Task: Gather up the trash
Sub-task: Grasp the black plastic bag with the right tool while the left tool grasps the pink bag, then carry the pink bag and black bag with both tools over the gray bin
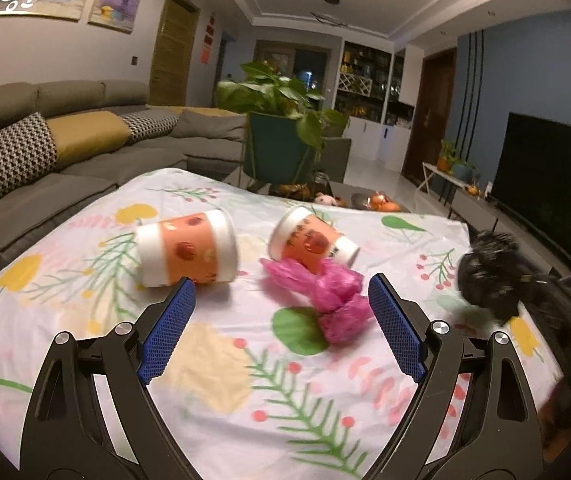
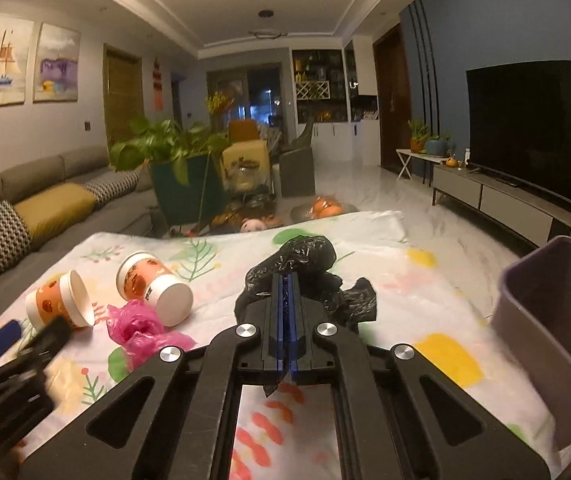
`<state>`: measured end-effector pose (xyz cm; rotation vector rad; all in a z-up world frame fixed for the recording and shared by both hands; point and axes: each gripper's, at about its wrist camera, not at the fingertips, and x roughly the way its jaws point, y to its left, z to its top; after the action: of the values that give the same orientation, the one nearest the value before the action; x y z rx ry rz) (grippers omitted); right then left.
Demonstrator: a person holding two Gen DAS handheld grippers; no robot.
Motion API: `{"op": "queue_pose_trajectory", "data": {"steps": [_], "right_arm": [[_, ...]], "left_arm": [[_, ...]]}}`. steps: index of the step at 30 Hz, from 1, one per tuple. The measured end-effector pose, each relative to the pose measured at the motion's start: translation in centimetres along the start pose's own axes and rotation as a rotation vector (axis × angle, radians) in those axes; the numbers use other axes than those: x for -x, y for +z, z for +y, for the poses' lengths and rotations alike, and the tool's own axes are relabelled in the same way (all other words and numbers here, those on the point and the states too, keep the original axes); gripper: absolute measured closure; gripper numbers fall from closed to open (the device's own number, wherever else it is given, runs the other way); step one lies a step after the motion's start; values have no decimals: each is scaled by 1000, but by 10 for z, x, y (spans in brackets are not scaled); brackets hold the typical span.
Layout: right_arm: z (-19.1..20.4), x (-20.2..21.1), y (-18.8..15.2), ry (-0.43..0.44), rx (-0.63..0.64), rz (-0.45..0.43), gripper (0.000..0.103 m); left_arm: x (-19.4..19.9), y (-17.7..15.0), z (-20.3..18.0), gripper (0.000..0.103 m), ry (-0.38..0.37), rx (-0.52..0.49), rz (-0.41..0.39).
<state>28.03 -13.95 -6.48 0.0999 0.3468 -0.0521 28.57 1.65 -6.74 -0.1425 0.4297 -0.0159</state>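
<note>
Two grippers: right gripper (image 2: 285, 280) clamped on black bag (image 2: 305, 258), left gripper (image 1: 281, 296) jaws apart

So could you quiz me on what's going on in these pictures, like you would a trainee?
1. True or false: the right gripper is shut on the black plastic bag.
2. How many paper cups lie tipped over on the floral cloth?
3. Which is nearest the open left gripper? A) pink plastic bag B) purple bin C) television

Key: 1 true. 2 two: one cup and another. 3 A.
</note>
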Motion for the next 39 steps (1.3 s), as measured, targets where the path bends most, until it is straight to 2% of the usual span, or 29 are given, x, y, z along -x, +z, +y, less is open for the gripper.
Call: {"op": "queue_pose_trajectory", "data": {"steps": [5, 8, 12, 16, 21, 27, 39], "right_arm": [[-22, 10, 2, -5, -17, -10, 100], [-29, 16, 2, -4, -25, -13, 100], [-35, 18, 2, -11, -24, -18, 100], [-44, 22, 2, -15, -24, -15, 100], [-50, 27, 2, -17, -26, -12, 100], [-54, 40, 4, -27, -19, -22, 100], [-74, 84, 8, -41, -6, -61, 100]], "left_arm": [[-25, 1, -16, 19, 0, -15, 52], [-43, 2, -21, 26, 3, -19, 99], [-61, 2, -28, 41, -3, -28, 160], [-71, -4, -34, 71, -24, -61, 207], [-65, -7, -42, 84, -25, -92, 194], [-43, -8, -46, 86, -47, -91, 172], [43, -3, -78, 86, -139, -128, 51]]}}
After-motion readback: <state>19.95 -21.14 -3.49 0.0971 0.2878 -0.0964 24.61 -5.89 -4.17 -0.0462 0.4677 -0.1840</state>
